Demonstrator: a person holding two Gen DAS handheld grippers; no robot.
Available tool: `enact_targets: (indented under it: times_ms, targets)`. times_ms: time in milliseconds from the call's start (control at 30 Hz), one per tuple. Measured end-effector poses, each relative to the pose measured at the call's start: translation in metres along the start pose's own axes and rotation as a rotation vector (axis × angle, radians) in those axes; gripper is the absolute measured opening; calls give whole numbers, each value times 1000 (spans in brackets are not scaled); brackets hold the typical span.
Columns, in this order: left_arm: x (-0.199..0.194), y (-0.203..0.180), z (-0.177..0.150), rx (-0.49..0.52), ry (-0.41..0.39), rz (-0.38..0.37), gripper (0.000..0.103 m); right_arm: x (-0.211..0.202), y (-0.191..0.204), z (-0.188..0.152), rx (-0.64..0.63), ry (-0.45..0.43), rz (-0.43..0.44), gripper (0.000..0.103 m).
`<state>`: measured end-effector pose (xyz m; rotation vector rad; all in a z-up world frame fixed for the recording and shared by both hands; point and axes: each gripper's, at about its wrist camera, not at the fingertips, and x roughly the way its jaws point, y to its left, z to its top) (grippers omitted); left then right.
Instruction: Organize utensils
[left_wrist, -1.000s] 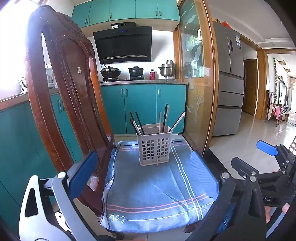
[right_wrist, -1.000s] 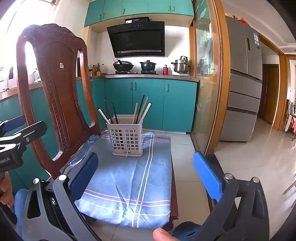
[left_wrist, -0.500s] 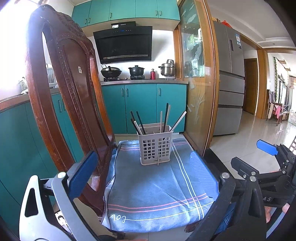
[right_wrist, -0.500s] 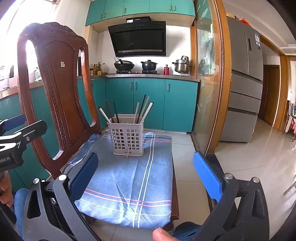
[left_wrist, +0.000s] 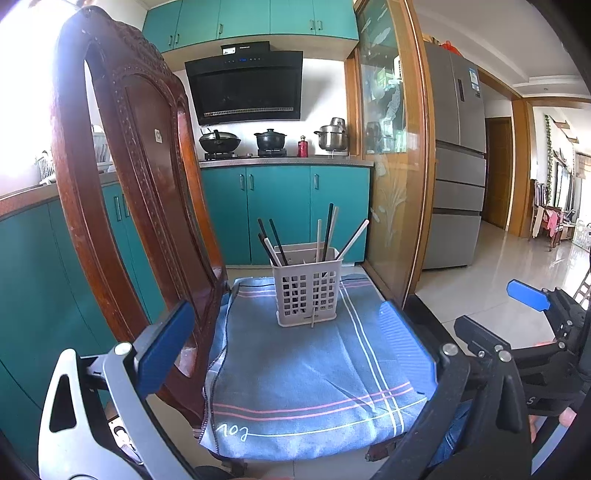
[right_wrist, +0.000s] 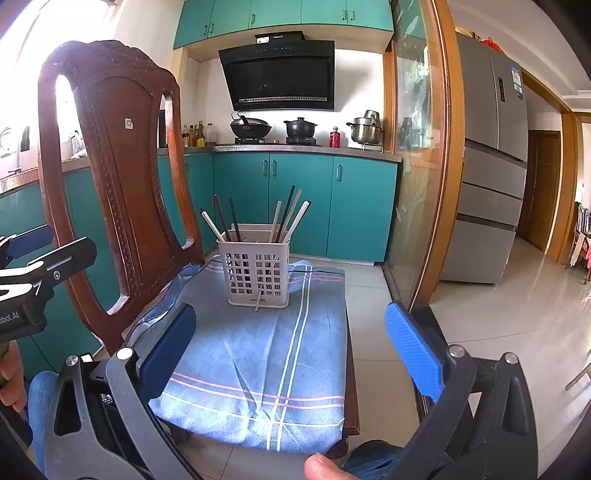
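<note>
1. On the chair seat (right_wrist: 352, 373), a blue striped cloth (right_wrist: 258, 354) carries a pale slotted utensil basket (right_wrist: 257, 271); in the right wrist view the basket sits toward 12 o'clock on the cloth.
2. Dark and pale chopsticks (right_wrist: 286, 218) stand leaning inside the basket, fanning toward 11 and 1 o'clock. One pale stick (right_wrist: 259, 300) pokes out through the basket's front wall near its base, its tip touching the cloth.
3. Left tool (left_wrist: 291, 343): jaws wide, holding nothing, well apart from the basket, which lies at 12 o'clock between its blue pads (left_wrist: 164, 347).
4. Right tool (right_wrist: 291, 354): jaws wide as well, empty, with the basket at 12 o'clock beyond it.
5. At 9 o'clock of the basket rises the carved wooden chair back (right_wrist: 110, 177); teal kitchen cabinets (right_wrist: 295, 203) stand behind.
</note>
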<state>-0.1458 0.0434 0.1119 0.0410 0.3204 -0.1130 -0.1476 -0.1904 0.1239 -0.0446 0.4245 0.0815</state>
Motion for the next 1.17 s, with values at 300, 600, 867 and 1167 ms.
enact_targets:
  times_ms: [300, 600, 867, 1167]
  targets:
    - [4, 3, -3, -11, 12, 0, 100, 1, -1, -1, 3, 10, 2, 100]
    - [6, -1, -6, 1, 19, 2, 100, 4, -1, -4, 3, 19, 3, 100]
    - [10, -2, -10, -2, 26, -1, 100, 7, -3, -6, 3, 31, 8, 100]
    - [21, -1, -15, 3, 57, 3, 100, 14, -5, -10, 8, 48, 12, 100]
